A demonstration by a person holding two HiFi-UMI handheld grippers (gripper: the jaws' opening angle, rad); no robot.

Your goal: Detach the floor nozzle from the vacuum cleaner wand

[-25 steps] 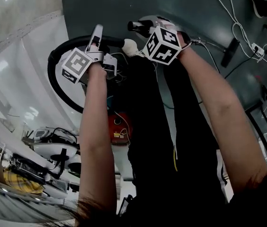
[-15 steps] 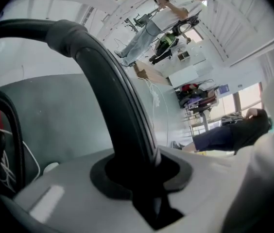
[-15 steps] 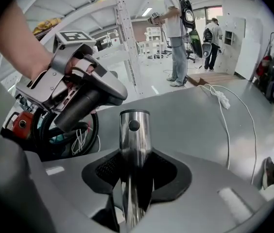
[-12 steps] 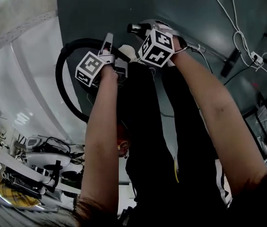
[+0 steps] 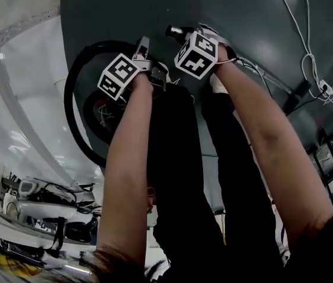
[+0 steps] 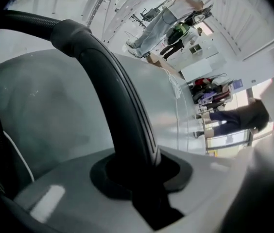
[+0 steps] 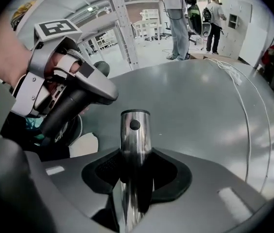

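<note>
L gripper (image 6: pixel 141 181) clamps hose handle (image 6: pixel 113 89) — R gripper (image 7: pixel 134 181) clamps steel wand (image 7: pixel 135 130).

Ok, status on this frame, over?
Left tongs shut on black hose handle. Right tongs shut on chrome wand, shown end bare, no nozzle there. White cable on floor, off to the side.

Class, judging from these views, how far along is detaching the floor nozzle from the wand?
Done: one end of the wand is free of the hose handle. In hand: right claw grips the wand, left claw the handle. Left: floor nozzle seemingly still attached.
</note>
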